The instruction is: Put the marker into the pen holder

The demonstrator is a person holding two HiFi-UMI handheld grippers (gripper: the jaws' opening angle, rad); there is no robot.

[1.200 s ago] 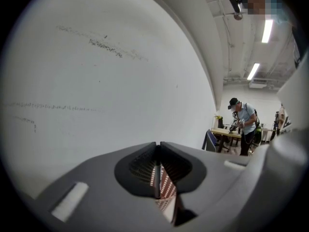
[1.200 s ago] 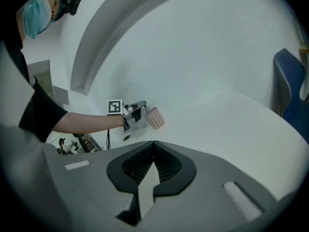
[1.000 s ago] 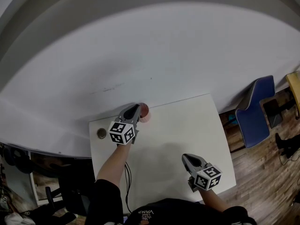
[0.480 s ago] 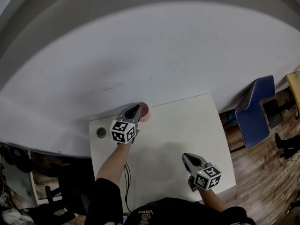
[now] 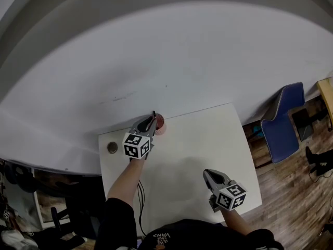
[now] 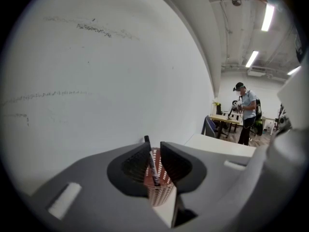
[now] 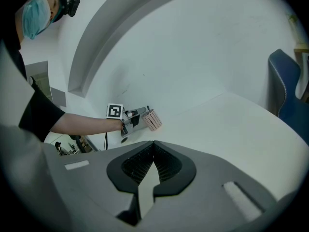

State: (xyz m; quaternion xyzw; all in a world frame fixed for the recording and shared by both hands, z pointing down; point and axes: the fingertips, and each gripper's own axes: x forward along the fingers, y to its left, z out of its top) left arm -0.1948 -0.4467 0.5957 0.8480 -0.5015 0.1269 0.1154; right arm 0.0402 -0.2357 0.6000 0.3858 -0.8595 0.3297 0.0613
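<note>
Pinching the marker (image 6: pixel 150 161) in the left gripper (image 6: pixel 154 151), squeezed on its thin black body with one end poking out at 12 o'clock. Hanging right over the pink pen holder (image 6: pixel 161 190), seen through the slit at 6 o'clock. Hardly moved from a second ago, but now showing the marker's end above the jaws in the head view — likely stood up straighter, ready to drop. Not down in the holder yet, as far as can be told. Resting the right gripper (image 7: pixel 152 146) shut flat on nothing, down at 5 o'clock over the white table (image 5: pixel 197 139). Standing the holder at the table's 11 o'clock edge — close to the wall (image 5: pixel 171 61).
</note>
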